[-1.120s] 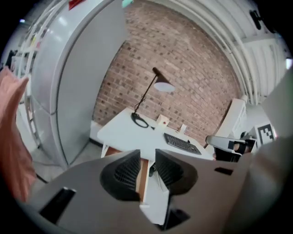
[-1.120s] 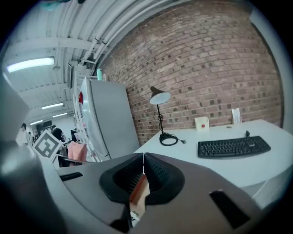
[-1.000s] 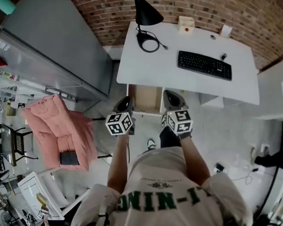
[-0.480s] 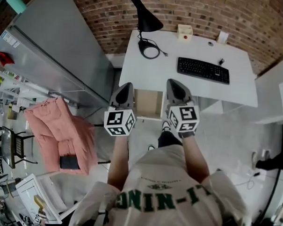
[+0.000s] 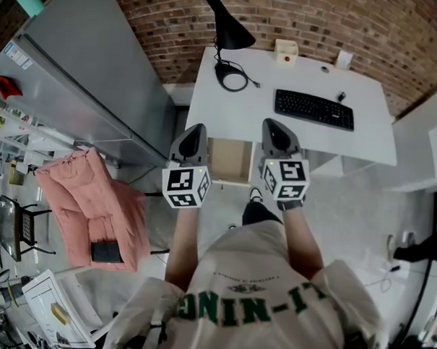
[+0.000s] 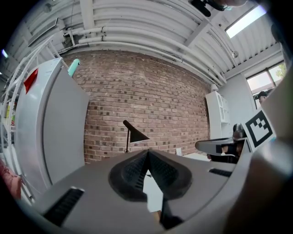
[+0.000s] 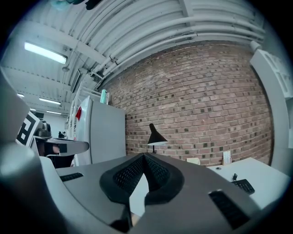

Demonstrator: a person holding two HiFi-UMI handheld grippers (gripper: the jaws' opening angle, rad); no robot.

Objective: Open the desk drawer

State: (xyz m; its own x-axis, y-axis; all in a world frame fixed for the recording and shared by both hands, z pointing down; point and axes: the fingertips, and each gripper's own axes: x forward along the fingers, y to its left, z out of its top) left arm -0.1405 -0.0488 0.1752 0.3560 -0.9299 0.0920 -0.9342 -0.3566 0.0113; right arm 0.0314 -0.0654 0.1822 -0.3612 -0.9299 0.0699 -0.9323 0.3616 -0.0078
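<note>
near open desk drawer [image 5: 230,160], green-lettered shirt [image 5: 258,269]

In both gripper views the open light wooden desk drawer [image 5: 228,160] is almost wholly hidden behind the grey bodies of the left gripper [image 6: 148,152] and the right gripper [image 7: 143,156]. The black cone-shaded desk lamp [image 5: 226,29] is cut off by the head view's top edge. The small dark item [image 5: 341,95] beside the black keyboard [image 5: 314,109] cannot be identified.
</note>
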